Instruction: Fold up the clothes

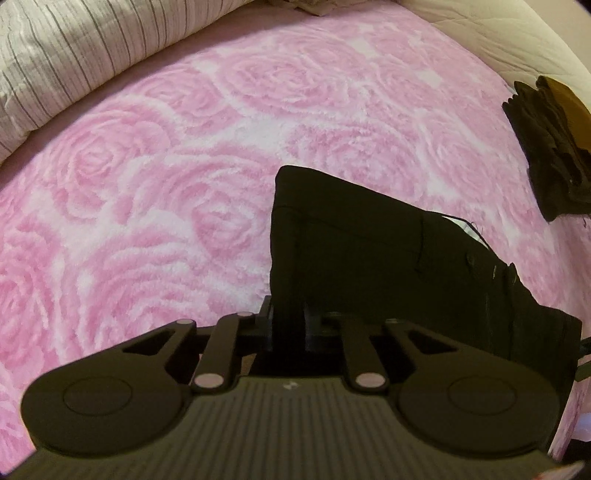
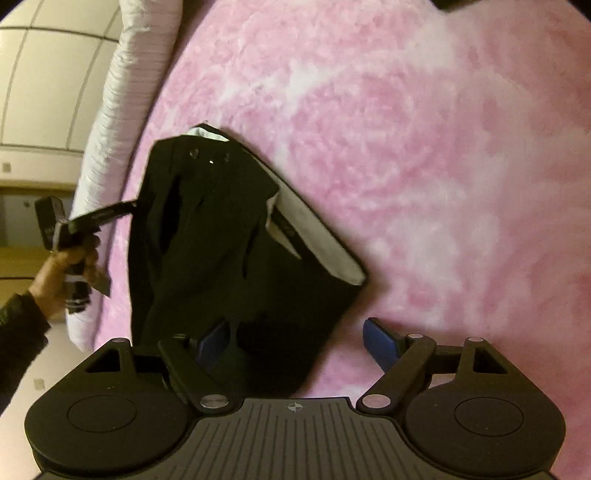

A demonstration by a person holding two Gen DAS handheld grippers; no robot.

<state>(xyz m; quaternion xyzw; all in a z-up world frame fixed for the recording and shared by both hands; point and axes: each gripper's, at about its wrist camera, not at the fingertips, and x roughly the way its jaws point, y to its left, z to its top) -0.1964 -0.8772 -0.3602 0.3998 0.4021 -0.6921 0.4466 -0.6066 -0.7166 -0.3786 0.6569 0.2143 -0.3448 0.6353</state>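
A pair of black trousers (image 1: 369,251) lies folded on the pink rose blanket (image 1: 166,184). In the left wrist view my left gripper (image 1: 288,317) is shut on the trousers' near edge, and the cloth hides its fingertips. The right wrist view shows the same trousers (image 2: 221,240) with white pocket lining (image 2: 321,240) turned out along their right edge. There the left gripper (image 2: 125,208), held in a hand (image 2: 70,266), pinches the trousers' left edge. My right gripper (image 2: 295,339) is open wide, its blue pads (image 2: 380,343) astride the trousers' near corner.
A stack of dark folded clothes (image 1: 550,151) sits at the blanket's right edge. A striped grey-white duvet (image 1: 66,55) borders the far left, and a cream quilt (image 1: 517,33) the far right. A white pillow (image 2: 114,122) and a tiled wall (image 2: 44,74) show at left.
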